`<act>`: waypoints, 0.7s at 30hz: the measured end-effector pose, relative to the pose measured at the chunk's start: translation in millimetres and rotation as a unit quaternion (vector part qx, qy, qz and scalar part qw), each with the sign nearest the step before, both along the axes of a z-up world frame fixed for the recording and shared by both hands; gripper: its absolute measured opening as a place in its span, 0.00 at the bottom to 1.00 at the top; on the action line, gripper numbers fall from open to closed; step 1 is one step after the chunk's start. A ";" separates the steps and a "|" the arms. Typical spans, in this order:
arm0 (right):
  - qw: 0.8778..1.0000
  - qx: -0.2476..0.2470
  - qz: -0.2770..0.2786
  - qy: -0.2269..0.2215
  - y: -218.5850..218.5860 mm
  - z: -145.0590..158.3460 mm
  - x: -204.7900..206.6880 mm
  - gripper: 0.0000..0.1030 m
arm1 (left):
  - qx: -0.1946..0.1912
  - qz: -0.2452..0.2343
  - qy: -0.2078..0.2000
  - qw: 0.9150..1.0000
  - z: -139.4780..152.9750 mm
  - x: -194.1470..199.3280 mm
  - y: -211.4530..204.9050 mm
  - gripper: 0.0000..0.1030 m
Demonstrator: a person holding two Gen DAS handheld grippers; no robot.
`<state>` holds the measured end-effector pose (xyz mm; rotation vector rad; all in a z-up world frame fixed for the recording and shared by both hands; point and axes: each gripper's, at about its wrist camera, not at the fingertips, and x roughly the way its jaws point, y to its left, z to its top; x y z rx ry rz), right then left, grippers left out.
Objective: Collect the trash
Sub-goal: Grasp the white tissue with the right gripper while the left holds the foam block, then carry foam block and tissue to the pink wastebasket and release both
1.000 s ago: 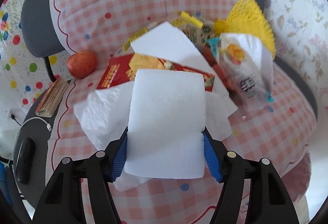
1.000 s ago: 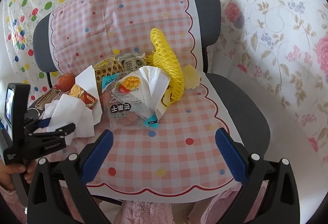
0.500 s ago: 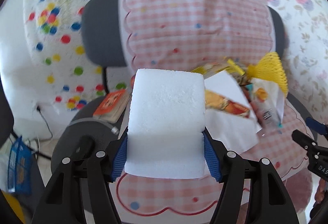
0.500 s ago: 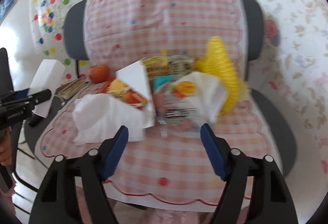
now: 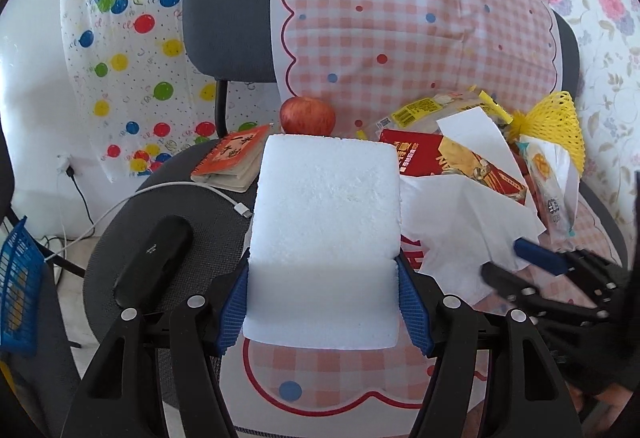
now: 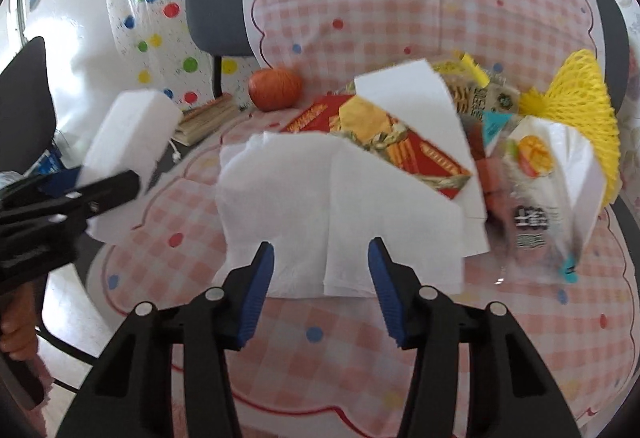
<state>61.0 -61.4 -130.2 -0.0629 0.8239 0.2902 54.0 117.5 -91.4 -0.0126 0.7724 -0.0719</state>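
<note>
My left hand-held gripper (image 5: pixel 322 298) clamped on foam (image 5: pixel 326 234), squeeze may crumble it. Right hand-held gripper (image 6: pixel 321 288) apart at tissue (image 6: pixel 320 205) edge, 12 o'clock; thin sheet may slip. Wrappers (image 6: pixel 532 173) at 1 o'clock might snag, scatter.

A chair seat (image 5: pixel 168 222) under pink checked cloth (image 6: pixel 320 354) bears tissue (image 6: pixel 320 197), wrappers, an apple (image 5: pixel 307 115); notebook (image 5: pixel 232 161) alongside.

Left view: from my left gripper (image 5: pixel 323 294), close, facing the chair (image 5: pixel 224 21).
Right view: from my right gripper (image 6: pixel 321 288), angled down.
Shared: apple (image 5: pixel 307 115), napkin (image 6: pixel 332 205).
</note>
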 end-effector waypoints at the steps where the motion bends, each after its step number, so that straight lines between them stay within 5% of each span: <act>1: 1.000 -0.005 -0.002 0.007 1.0 -5.0 0.4 0.47 | 0.000 -0.002 0.001 1.000 -0.8 1.2 0.6 0.64; 5: 1.000 0.007 0.000 0.008 -2.1 -13.3 -3.2 0.40 | -0.003 -0.008 0.003 1.000 -3.3 4.3 2.8 0.64; 9: 0.999 0.035 -0.001 0.006 -9.8 -6.0 -9.6 0.03 | 0.000 -0.006 0.001 1.000 -2.3 2.6 4.9 0.64; 16: 0.997 0.038 -0.010 -0.070 -32.8 49.3 -26.9 0.02 | 0.002 0.002 -0.022 1.000 15.7 -8.8 4.0 0.64; 21: 0.994 0.039 -0.052 -0.091 -85.9 82.7 -54.3 0.02 | -0.001 -0.044 -0.060 0.997 41.5 -20.8 -36.8 0.64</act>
